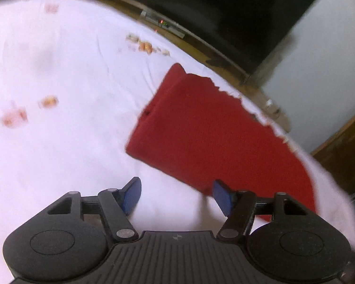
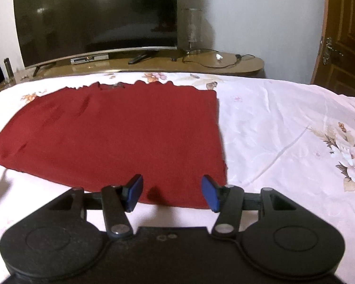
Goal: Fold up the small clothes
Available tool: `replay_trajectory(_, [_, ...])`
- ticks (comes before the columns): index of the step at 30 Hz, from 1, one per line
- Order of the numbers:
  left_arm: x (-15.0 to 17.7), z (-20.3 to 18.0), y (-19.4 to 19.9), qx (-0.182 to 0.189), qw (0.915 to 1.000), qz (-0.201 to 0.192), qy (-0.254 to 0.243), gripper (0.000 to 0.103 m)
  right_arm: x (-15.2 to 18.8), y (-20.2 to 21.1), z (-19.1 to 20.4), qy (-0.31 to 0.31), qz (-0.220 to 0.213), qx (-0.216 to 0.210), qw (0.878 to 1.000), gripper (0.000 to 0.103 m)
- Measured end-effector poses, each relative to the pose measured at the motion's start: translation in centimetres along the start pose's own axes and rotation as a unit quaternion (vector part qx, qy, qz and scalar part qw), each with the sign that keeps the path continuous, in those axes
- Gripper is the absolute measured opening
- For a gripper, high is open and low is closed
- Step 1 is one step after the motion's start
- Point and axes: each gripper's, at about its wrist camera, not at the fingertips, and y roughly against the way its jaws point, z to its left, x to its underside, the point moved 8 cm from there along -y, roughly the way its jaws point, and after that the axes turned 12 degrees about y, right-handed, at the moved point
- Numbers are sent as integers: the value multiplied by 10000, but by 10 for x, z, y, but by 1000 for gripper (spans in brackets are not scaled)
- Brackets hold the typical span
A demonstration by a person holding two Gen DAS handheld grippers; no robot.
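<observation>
We see the left gripper with fingers parted over bare sheet, gripping nothing. The right gripper fingers stand apart, empty, at the near edge of the red garment. The garment lies flat on the bed, before the television.

left view motion-blurred, fisheye-warped

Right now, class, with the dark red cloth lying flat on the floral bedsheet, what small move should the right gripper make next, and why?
Probably ease the right gripper down onto the dark red cloth and close on its near edge. Its blue-padded jaws stand open just above that edge, nothing between them, and the cloth lies flat on the floral bedsheet, unfolded. The left gripper is also open and empty.
</observation>
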Motion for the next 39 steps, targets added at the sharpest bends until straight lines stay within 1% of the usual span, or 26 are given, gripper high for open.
replay_trajectory(2, [-6,4,-6,231,9990,120,363,67,-3,1,5,3,-49,-59,10000,54])
replay_trajectory(6, [-17,13,-16,519,9948,90,867,66,-11,1,15,19,-119,-181,9998,54])
replay_trajectory(9, [-18,15,-24,675,9923,-13,1042,66,-18,1,21,31,-194,-298,9994,54])
replay_trajectory(12, [-26,12,-35,793,9897,-131,1187,66,-26,-5,25,49,-234,-392,9989,54])
replay_trajectory(16, [-35,6,-46,839,9887,-290,1204,65,-37,-16,33,37,-270,-516,9983,53])
replay_trajectory(17, [-37,4,-47,811,9894,-318,1160,63,-41,-20,36,46,-284,-563,9980,53])
replay_trajectory(18, [-38,4,-50,759,9901,-339,1132,55,-46,-24,40,62,-312,-620,9976,51])
replay_trajectory(19, [-41,4,-54,709,9906,-347,1114,41,-51,-28,45,85,-338,-682,9971,48])
replay_trajectory(20, [-43,6,-58,623,9914,-345,1094,33,-56,-32,49,118,-358,-738,9966,47])
replay_trajectory(21, [-45,10,-62,606,9908,-324,1168,23,-61,-36,54,150,-372,-773,9962,45])
replay_trajectory(23, [-48,16,-65,729,9881,-239,1335,18,-72,-46,67,248,-392,-891,9949,39])
replay_trajectory(24, [-49,17,-66,764,9880,-221,1325,14,-76,-50,72,285,-399,-937,9944,35])
replay_trajectory(25, [-48,16,-65,801,9882,-219,1285,13,-80,-55,78,321,-399,-981,9939,32])
replay_trajectory(28, [-47,16,-62,904,9879,-245,1240,13,-88,-71,93,400,-348,-1080,9927,26])
replay_trajectory(30, [-48,18,-65,966,9869,-230,1275,13,-91,-78,99,465,-335,-1110,9922,25])
replay_trajectory(31, [-49,18,-68,981,9869,-230,1262,13,-91,-82,102,524,-317,-1090,9922,24])
replay_trajectory(33, [-50,17,-69,1014,9871,-214,1219,13,-83,-97,108,728,-36,-901,9933,23])
replay_trajectory(39, [-54,17,-71,965,9883,-41,1182,13,-75,-98,111,817,-239,-757,9935,24])
